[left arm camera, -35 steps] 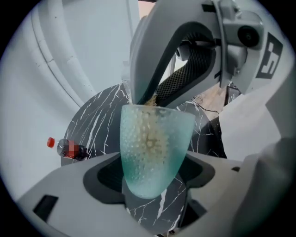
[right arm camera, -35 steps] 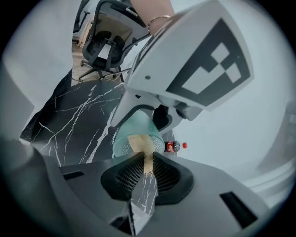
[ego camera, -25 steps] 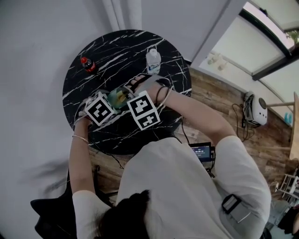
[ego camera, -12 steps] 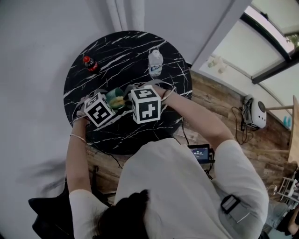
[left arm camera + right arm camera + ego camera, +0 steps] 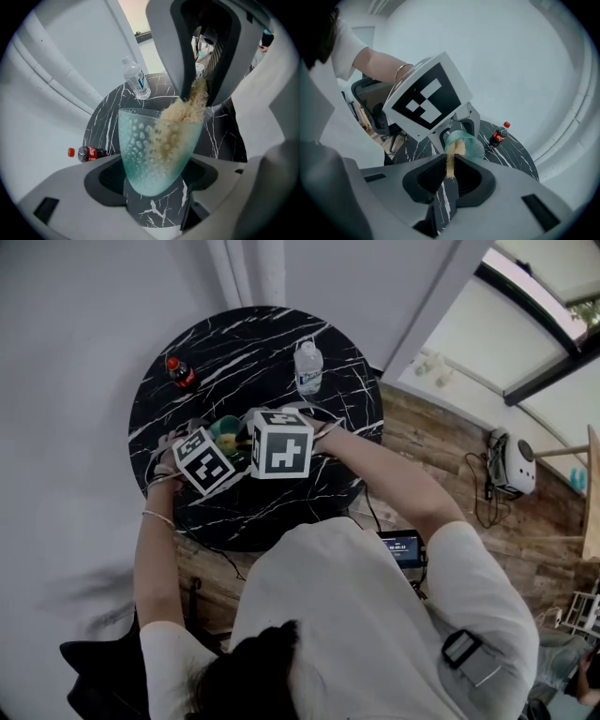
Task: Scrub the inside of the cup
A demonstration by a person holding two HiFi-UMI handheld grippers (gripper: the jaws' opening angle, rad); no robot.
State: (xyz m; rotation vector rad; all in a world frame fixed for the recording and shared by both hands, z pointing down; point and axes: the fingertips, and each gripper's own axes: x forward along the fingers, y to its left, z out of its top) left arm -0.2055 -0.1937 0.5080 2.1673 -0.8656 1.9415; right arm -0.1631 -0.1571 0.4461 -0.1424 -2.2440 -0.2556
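Note:
A translucent green cup with a bubbled wall is gripped low on its body by my left gripper, which is shut on it and holds it above the table. My right gripper is shut on a tan fibrous sponge. In the left gripper view the sponge reaches down from the right gripper over the rim into the cup, against its right inner wall. In the head view the cup shows between the left gripper and the right gripper.
The round black marble table carries a clear water bottle at the back and a small cola bottle at the back left. A wooden floor and a small screen lie to the right, a white wall behind.
My right gripper has swung left and tipped up over the cup, its marker cube now facing the camera. The left gripper with the cup has shifted slightly back.

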